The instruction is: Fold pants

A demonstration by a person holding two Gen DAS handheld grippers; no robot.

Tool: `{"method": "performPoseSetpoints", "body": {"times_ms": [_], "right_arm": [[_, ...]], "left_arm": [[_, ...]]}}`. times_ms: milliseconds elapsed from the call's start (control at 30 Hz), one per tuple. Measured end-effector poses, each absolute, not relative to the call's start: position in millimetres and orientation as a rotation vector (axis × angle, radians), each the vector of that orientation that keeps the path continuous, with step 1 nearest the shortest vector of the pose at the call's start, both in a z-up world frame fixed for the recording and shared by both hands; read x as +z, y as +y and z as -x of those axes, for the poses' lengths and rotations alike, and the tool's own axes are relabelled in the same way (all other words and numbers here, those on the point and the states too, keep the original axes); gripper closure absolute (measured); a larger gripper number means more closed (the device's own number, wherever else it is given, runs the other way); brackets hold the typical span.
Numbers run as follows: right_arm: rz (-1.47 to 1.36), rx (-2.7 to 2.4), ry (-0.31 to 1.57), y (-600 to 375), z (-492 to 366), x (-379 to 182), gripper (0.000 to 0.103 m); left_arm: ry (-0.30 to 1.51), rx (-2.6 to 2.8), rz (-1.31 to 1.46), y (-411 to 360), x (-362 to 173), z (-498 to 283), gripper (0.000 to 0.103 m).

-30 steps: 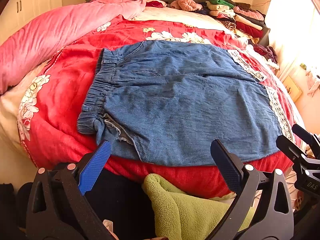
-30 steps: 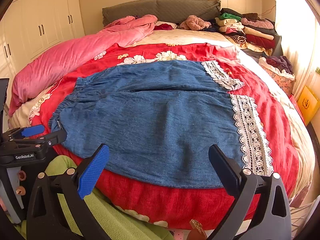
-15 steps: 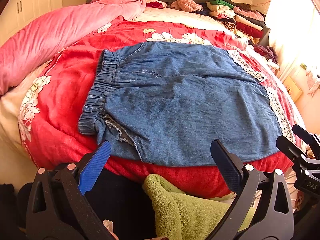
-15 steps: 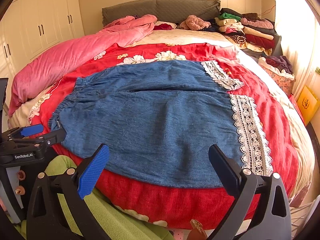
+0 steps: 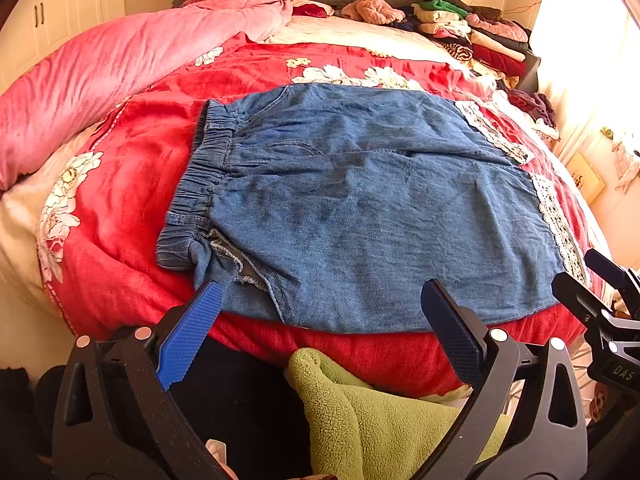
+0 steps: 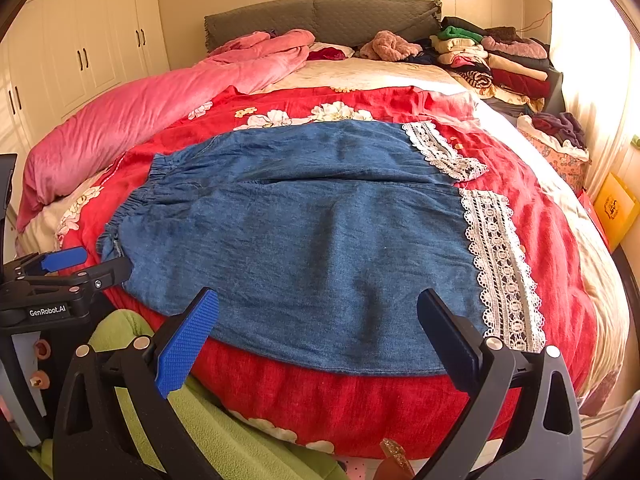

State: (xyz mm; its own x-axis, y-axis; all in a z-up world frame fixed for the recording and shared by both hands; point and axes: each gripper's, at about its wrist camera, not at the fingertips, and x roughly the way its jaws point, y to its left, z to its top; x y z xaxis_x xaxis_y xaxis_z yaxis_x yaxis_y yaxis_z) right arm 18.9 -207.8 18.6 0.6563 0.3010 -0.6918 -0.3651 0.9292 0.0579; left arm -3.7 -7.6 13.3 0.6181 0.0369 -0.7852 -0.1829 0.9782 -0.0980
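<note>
Meanwhile, denim pants (image 5: 360, 208) lie spread flat across a red floral bedspread (image 5: 132, 184), elastic waistband (image 5: 200, 176) to the left, white lace cuffs (image 6: 500, 264) to the right, both legs side by side w/ the near leg's edge along the bed's front. Left gripper (image 5: 320, 332) hovers just short of the near hem, jaws wide apart, nothing held; its blue pad (image 5: 188, 336) sits close to the frayed pocket corner by the waist. Right gripper (image 6: 320, 336) also gapes wide, empty, poised over the near edge of the pants approx. between mid-leg and lace trim. From the right wrist cam, the left tool shows at far left beside the waistband end; whether it touches fabric can't be told. A pink duvet (image 6: 140, 116) is bunched along the bed's left side, folded clothes (image 6: 496, 64) stacked at the head-right corner, and a green fleece (image 5: 380, 412) lies below the grippers.
</note>
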Motion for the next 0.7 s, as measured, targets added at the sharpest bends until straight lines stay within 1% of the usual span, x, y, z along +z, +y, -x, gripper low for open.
{"method": "performPoseSetpoints", "body": {"times_ms": [400, 700], "right_arm": [[0.120, 0.379, 0.729, -207.9, -25.9, 26.7, 0.004], [0.135, 0.416, 0.691, -193.6, -56.4, 42.5, 0.004]], "left_arm": [[0.887, 0.143, 0.150, -8.3, 15.5, -0.6, 0.009], [0.871, 0.177, 0.160, 14.8, 23.6, -18.6, 0.009]]}}
